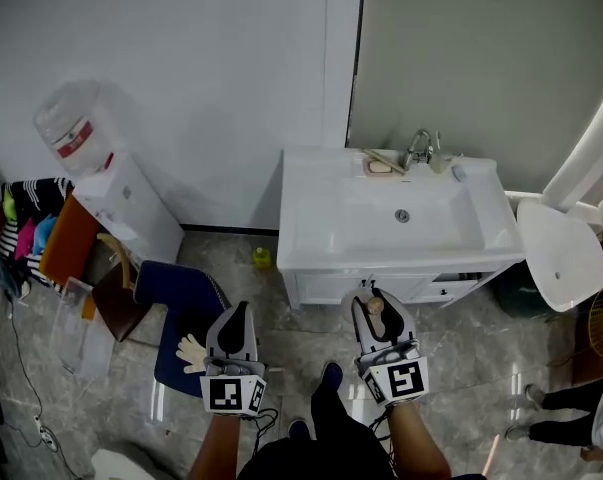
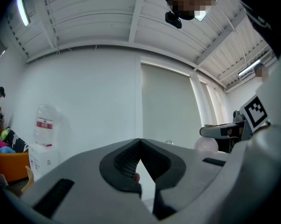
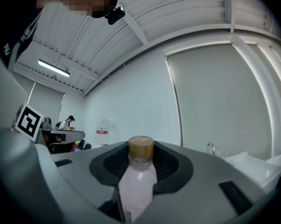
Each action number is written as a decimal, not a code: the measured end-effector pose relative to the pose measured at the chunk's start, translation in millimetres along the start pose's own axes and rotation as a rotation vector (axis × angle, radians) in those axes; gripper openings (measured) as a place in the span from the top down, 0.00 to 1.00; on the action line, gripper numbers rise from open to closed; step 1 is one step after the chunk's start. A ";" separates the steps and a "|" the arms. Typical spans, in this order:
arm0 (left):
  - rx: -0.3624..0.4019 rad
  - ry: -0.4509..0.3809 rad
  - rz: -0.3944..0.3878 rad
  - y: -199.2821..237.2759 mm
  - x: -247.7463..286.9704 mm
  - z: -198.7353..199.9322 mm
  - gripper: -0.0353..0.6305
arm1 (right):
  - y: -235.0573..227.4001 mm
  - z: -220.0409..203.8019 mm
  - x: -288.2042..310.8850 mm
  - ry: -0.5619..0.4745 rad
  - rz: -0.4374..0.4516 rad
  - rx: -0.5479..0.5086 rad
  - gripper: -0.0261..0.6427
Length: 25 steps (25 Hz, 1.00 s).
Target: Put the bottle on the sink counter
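My right gripper [image 1: 374,305] is shut on a small clear bottle [image 3: 136,181] with a tan cap [image 3: 140,146]; the bottle stands upright between the jaws in the right gripper view. In the head view the cap [image 1: 375,306] shows at the jaw tips, just in front of the white sink cabinet. The white sink counter [image 1: 311,223] with its basin [image 1: 402,215] and tap [image 1: 418,148] lies ahead. My left gripper [image 1: 238,317] hangs lower left over the floor, its jaws closed together with nothing between them [image 2: 139,158].
A water dispenser [image 1: 111,183] stands against the wall at left, with a blue stool [image 1: 181,303] and a glove [image 1: 191,352] near my left gripper. A small yellow bottle [image 1: 262,258] sits on the floor by the cabinet. A white round seat [image 1: 561,253] is at right.
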State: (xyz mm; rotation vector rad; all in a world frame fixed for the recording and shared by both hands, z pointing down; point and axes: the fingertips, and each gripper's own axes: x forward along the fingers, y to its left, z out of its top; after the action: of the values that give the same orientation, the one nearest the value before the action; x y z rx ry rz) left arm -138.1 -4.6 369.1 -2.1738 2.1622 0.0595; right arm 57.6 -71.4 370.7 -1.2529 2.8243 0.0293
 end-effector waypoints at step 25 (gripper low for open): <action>-0.001 0.043 0.063 121.0 226.1 -116.7 0.91 | -54.7 -179.8 273.0 0.096 0.114 0.069 0.74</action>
State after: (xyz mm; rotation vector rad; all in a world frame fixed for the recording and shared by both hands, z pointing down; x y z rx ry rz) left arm -260.5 -239.9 464.2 -2.1264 2.2542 0.0185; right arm -91.9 -317.1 535.4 -1.1081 2.9470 -0.1267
